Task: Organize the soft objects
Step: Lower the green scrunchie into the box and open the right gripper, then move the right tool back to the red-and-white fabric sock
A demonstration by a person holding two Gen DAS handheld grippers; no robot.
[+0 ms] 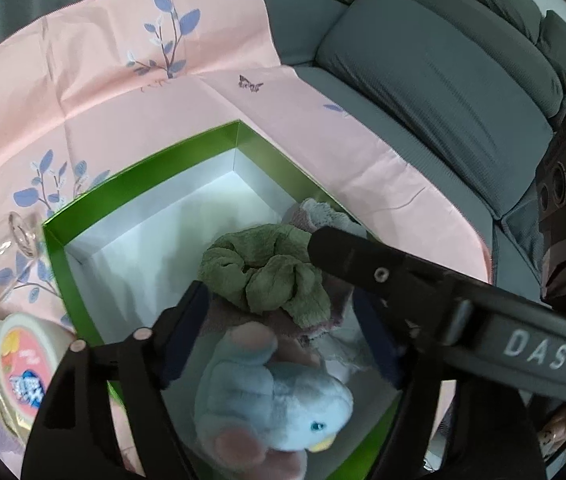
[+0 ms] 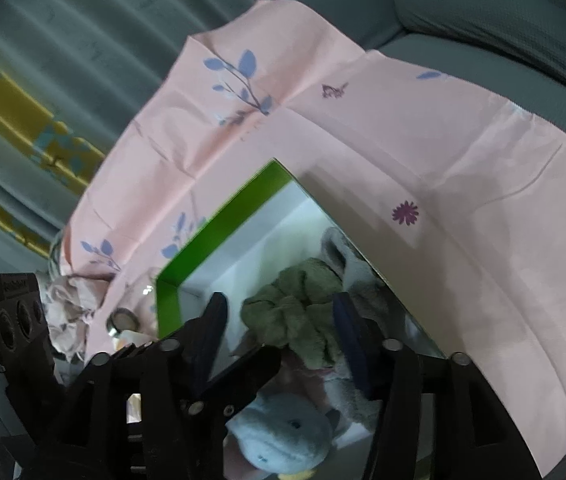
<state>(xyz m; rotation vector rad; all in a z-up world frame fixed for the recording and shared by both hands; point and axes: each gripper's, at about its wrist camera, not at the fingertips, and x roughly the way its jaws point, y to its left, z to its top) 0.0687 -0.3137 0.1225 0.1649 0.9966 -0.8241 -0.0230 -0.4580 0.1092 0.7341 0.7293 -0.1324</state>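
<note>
A green box [image 1: 239, 136] with a white inside sat on a pink cloth [image 1: 123, 80] printed with blue leaves, which was spread over a grey sofa [image 1: 443, 80]. Both tools hung over the box's near end. The left tool [image 1: 279, 320] had its fingers spread wide apart, and a pale blue plush toy [image 1: 283, 400] with pink paws lay between them, low and close to the camera; I could not tell whether either finger touched it. The right tool [image 2: 279, 320] was likewise released, its two fingers well apart, with an olive-green scrunchie [image 2: 303, 308] showing in the gap between them.

Inside the box, the scrunchie lay against the right wall, on top of a mauve towel [image 1: 311, 324], with a grey fuzzy cloth [image 1: 323, 216] just behind it toward the far right wall. The plush toy lay nearer the front edge, beside the towel. The far left part of the box floor was bare white.

Outside the box's left wall, on the cloth, stood a round tub with a pink lid [image 1: 23, 360] and a clear glass item [image 1: 23, 232].
</note>
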